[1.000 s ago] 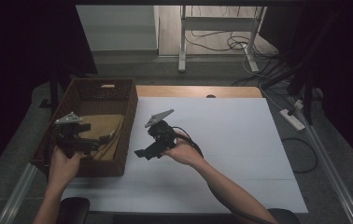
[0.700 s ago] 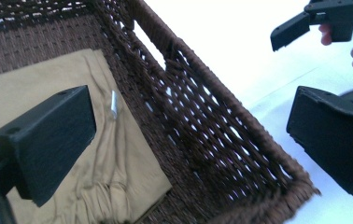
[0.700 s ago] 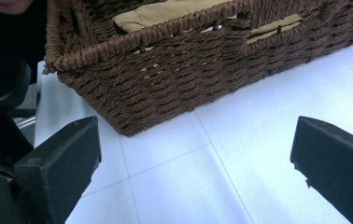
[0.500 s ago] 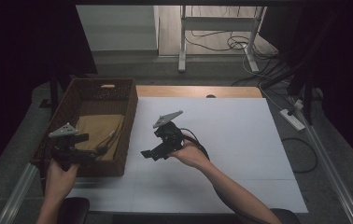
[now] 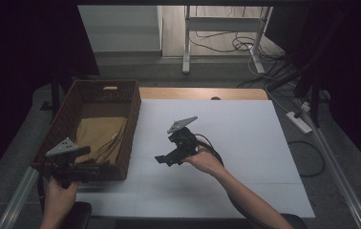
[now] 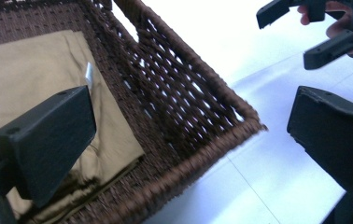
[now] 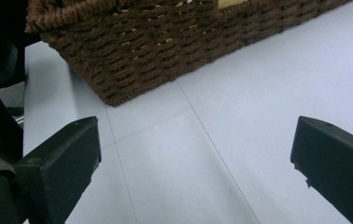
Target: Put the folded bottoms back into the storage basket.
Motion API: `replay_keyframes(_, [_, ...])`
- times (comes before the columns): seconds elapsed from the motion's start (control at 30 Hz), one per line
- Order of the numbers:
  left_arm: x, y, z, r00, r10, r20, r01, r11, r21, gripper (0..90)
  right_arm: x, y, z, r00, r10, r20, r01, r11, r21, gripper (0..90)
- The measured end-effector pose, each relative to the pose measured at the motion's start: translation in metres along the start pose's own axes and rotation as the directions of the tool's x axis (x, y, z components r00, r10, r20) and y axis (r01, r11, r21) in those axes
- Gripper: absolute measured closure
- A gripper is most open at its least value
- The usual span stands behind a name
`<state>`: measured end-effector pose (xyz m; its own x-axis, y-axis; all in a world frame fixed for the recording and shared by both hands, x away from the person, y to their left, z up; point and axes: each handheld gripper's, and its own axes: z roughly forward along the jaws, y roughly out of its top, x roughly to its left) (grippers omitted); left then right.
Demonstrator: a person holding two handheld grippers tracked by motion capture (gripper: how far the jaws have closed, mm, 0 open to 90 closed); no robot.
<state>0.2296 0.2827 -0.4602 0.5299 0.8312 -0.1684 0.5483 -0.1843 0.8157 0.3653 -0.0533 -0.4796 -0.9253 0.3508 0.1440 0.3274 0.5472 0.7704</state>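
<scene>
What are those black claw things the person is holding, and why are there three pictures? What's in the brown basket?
Those are grippers: hand-held tools with two black jaws that can pinch things. A person holds one in each hand. The left gripper is at the near corner of the basket, and the right gripper is over the white table. Both have their jaws open and hold nothing.

One picture comes from a camera high above, looking down at the table. The other two come from small cameras riding on each gripper, looking out between its jaws.

The woven brown basket sits on the table's left side. Inside lies a folded tan cloth, maybe clothing.
</scene>
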Motion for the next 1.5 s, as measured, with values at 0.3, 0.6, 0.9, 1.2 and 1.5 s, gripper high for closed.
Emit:
replay_keyframes(0.3, [-0.005, -0.015, -0.009, 0.9999, -0.007, -0.009, 0.007, 0.9999, 0.008, 0.0, -0.001, -0.008, -0.009, 0.9999, 0.004, 0.013, -0.004, 1.000, 0.004, 0.9])
replay_keyframes(0.6, [-0.007, -0.027, -0.019, 0.9996, -0.023, -0.017, 0.022, 0.9996, -0.019, 0.0, -0.003, -0.018, -0.018, 0.9993, 0.010, 0.036, -0.010, 1.000, 0.011, 0.9])
replay_keyframes(0.9, [-0.010, -0.037, -0.020, 0.9995, -0.024, 0.019, 0.023, 0.9997, 0.008, 0.0, -0.006, -0.027, -0.029, 0.9981, 0.019, 0.059, -0.019, 1.000, 0.007, 0.9])
replay_keyframes(1.2, [-0.010, -0.045, -0.018, 0.9991, -0.007, 0.041, 0.006, 0.9998, 0.020, 0.0, -0.007, -0.035, -0.042, 0.9964, 0.023, 0.082, -0.023, 1.000, -0.007, 0.9])
replay_keyframes(1.5, [-0.010, -0.052, -0.009, 0.9998, 0.012, 0.017, -0.013, 0.9964, 0.083, 0.0, -0.005, -0.041, -0.057, 0.9940, 0.031, 0.105, -0.028, 0.999, -0.032, 0.9])
